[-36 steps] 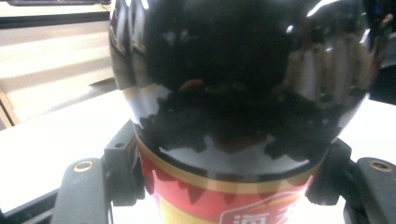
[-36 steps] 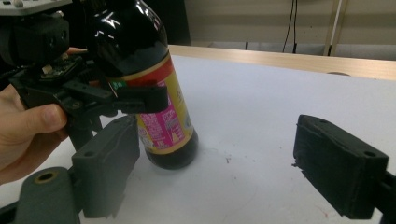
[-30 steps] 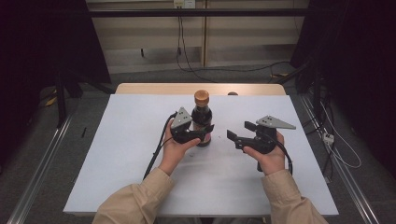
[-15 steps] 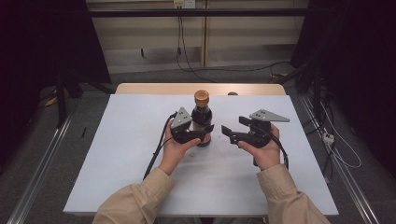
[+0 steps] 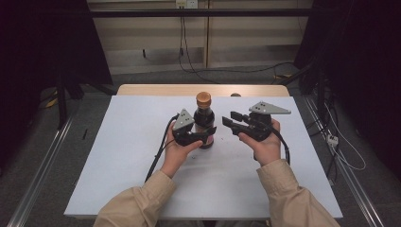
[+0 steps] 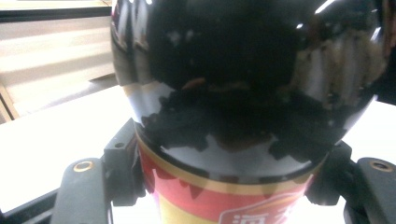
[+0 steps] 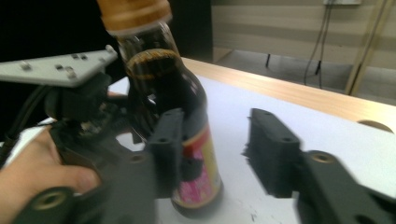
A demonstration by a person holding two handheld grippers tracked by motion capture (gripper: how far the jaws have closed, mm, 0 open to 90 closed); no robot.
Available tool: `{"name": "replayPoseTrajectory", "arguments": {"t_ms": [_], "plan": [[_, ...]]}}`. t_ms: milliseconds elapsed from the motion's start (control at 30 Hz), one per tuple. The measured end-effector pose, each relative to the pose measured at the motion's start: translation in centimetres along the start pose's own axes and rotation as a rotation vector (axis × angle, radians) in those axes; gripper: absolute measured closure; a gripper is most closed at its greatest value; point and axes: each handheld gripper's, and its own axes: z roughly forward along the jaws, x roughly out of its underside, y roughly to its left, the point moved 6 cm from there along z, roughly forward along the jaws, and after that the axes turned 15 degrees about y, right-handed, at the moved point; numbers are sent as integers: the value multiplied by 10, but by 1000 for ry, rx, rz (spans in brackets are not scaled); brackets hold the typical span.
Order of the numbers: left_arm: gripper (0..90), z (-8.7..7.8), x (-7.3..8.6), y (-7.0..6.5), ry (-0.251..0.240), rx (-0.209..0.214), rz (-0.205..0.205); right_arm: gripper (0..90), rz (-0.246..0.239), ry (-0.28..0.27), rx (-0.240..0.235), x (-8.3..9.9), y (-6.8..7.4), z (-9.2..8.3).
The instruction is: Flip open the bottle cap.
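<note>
bottle [image 5: 204, 120]: glass, slick, heavyish; centre frame, best held at label
left gripper [image 5: 202, 136]: clamped bottle body
right gripper [image 5: 230, 119]: empty, jaws just narrowing

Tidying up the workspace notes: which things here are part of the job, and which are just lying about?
In the job:
dark sauce bottle
left tool, clamped on the bottle
right tool, jaws just closing, nothing between them

Lying about:
cables on the floor
white plug
</note>
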Motion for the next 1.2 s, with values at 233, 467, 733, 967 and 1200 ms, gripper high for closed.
{"name": "replayPoseTrajectory", "arguments": {"t_ms": [233,467,733,967,1200], "plan": [[298,0,0,-1,0,1,0,886,-37,9,-37,-17,6,1],[298,0,0,-1,-8,8,-8,900,-63,6,-46,-34,9,2],[298,1,0,-1,-7,5,-11,900,-136,30,-54,-48,19,4],[299,1,0,-1,-6,6,-12,900,-213,32,-39,-57,21,3],[299,1,0,-1,-5,11,-19,900,-239,45,-53,-61,21,7]]}}
